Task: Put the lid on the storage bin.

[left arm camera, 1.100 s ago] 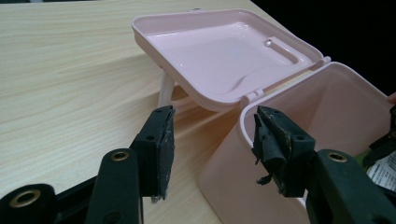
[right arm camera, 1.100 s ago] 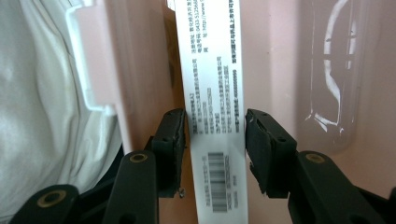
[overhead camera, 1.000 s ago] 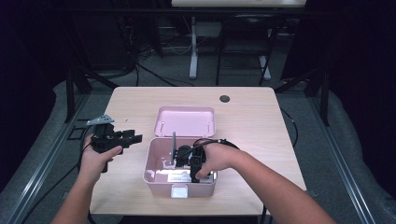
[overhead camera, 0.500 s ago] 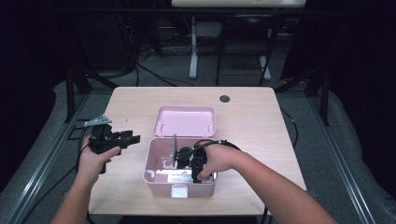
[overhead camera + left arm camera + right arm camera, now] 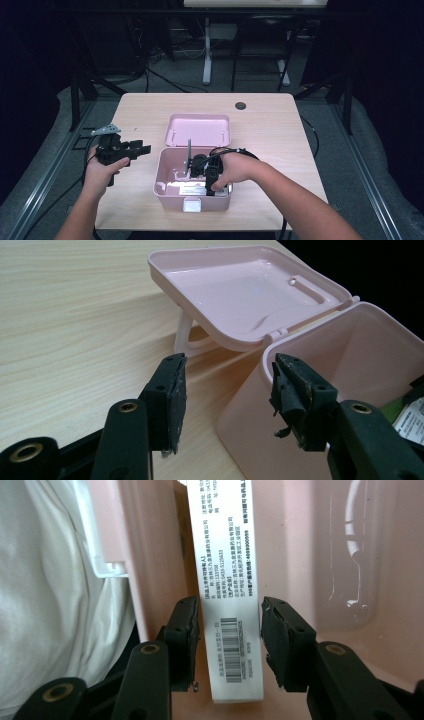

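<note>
On the left of the high view, the left claw (image 5: 142, 148) hangs above the pale wooden tabletop (image 5: 280, 125), held in the person's left hand (image 5: 102, 167) just beside the left wall of the pink box (image 5: 165, 182). Its jaws stand spread with nothing between them; in the left gripper view, the left claw (image 5: 227, 390) frames a gap of bare tabletop (image 5: 75, 315) and the near corner of the box (image 5: 320, 360), which neither pad touches. A grey three-cornered plate (image 5: 105, 129) sits on top of this gripper.

Farther right, the box's lid (image 5: 199, 130) lies thrown back flat on the tabletop behind the box, hinged to its far rim — the left gripper view shows the lid (image 5: 240, 290) with its glossy inside facing up.

Inside the open box, the right hand (image 5: 235, 167) reaches down with its gripper, a cable looping over the wrist. In the right gripper view, the right claw (image 5: 230, 635) points into the box, and a white carton (image 5: 227, 580) printed with small text and a barcode stands between its two pads, leaning close to the pink wall (image 5: 145, 555). The jaws have just been opening a little; the pads sit right at the carton's edges, though whether they press on it I cannot tell. A thin dark upright piece (image 5: 189, 156) rises from the box just left of the right hand. Near the tabletop's far edge sits a small dark round port (image 5: 240, 106).
</note>
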